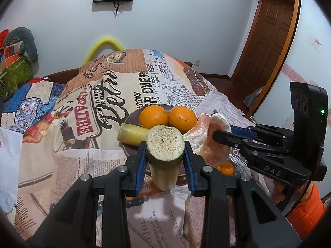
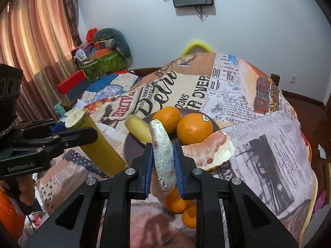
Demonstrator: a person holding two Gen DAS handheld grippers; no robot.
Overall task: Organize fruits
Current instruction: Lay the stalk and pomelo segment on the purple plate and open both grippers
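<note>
Above the plate (image 1: 132, 153), the left tool (image 1: 165, 144) clamps a sugarcane piece (image 1: 165, 157) (right tool (image 2: 163, 163) pinching a pomelo segment (image 2: 163, 161)).

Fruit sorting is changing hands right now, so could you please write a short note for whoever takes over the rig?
Left hand-held gripper: shut on a sugarcane piece, held above the plate's near edge.
Right hand-held gripper: shut on a pomelo segment, also in the air.
On the brown plate: two oranges, another cane piece, another pomelo segment.
Left: set down both held pieces; small mandarins lie on the cloth near the plate.
</note>
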